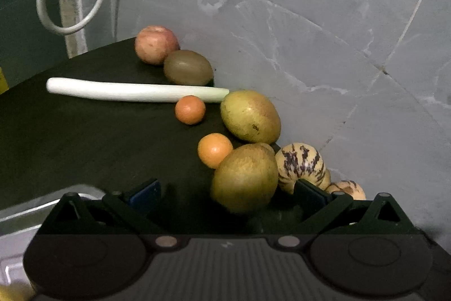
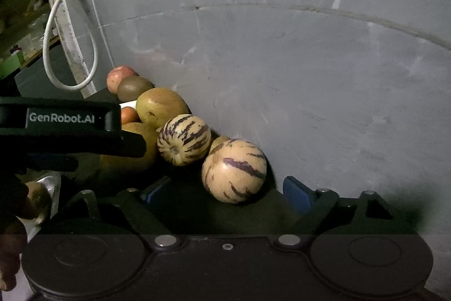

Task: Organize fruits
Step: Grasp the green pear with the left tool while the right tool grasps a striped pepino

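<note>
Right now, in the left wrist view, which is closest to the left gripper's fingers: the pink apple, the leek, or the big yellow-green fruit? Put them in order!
1. Big yellow-green fruit: between the fingers, right side.
2. Leek: lying across the middle.
3. Pink apple: far back by the wall.

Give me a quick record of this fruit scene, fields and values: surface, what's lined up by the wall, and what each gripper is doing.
surface: dark table against a grey marbled wall
row by wall: apple, kiwi, two yellow-green fruits, striped melons
in front of row: two small oranges, a white leek
left gripper: open, near yellow-green fruit between its fingers, not pressed
right gripper: open, nearest striped melon between its fingers, no contact seen
</note>
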`<move>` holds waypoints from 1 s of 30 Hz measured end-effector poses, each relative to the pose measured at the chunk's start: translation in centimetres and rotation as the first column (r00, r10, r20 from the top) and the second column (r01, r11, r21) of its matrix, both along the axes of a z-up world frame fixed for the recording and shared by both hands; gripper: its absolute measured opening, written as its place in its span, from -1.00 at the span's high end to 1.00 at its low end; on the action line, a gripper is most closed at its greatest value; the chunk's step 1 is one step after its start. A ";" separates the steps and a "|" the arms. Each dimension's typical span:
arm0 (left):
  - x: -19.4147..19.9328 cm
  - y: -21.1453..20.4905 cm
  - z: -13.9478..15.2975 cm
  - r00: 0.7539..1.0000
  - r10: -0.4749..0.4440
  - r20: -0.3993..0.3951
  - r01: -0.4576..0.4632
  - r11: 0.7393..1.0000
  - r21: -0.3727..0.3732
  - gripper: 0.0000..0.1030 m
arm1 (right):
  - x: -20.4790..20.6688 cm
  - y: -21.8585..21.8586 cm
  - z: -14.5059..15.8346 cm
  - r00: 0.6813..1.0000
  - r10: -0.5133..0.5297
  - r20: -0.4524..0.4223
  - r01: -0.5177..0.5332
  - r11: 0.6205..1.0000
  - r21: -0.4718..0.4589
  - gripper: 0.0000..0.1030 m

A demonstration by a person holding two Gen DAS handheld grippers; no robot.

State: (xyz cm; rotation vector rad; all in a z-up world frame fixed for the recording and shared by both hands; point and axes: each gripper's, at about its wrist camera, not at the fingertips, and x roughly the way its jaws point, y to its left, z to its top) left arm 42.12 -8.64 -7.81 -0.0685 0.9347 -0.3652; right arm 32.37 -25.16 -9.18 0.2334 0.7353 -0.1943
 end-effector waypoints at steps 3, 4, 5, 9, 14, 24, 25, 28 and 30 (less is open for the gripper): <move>0.7 -0.4 -0.4 1.000 -0.019 0.010 0.019 1.000 0.001 -0.86 | 0.6 0.0 -0.4 1.000 -0.007 -0.004 0.007 1.000 0.005 -0.55; 0.8 -0.5 -0.5 1.000 -0.022 0.011 0.022 1.000 0.000 -0.81 | 0.8 0.0 -0.5 1.000 -0.011 -0.004 0.011 1.000 0.008 -0.51; 1.0 -0.6 -0.6 1.000 -0.026 0.010 0.026 1.000 -0.003 -0.78 | 1.0 -0.1 -0.6 1.000 -0.014 -0.004 0.014 1.000 0.010 -0.49; 1.7 -0.9 -1.2 0.999 -0.038 -0.007 0.038 0.999 -0.017 -0.57 | 1.3 -0.3 -1.0 1.000 -0.016 -0.003 0.017 1.000 0.016 -0.38; 2.0 -0.8 -1.5 0.999 -0.041 -0.015 0.040 0.998 -0.047 -0.39 | 1.4 -0.3 -1.1 1.000 -0.018 0.010 0.017 1.000 0.023 -0.29; 1.9 -0.6 -1.2 0.999 -0.041 -0.034 0.038 0.995 -0.088 -0.15 | 0.8 -1.0 -1.2 0.999 -0.030 0.022 0.029 0.999 0.036 -0.03; 1.8 -0.5 -1.1 0.999 -0.031 -0.041 0.027 0.995 -0.092 -0.15 | 0.8 -1.1 -1.2 0.999 -0.030 0.023 0.029 0.999 0.039 -0.03; 1.1 -0.1 -0.9 0.998 -0.002 -0.058 -0.004 0.994 -0.107 -0.14 | 0.4 -0.9 -1.0 0.999 -0.016 0.032 0.015 0.999 0.034 -0.02; 0.4 0.3 -0.8 0.998 0.016 -0.069 -0.025 0.992 -0.127 -0.14 | 0.1 -0.6 -0.7 0.999 0.004 0.045 -0.005 1.000 0.028 -0.02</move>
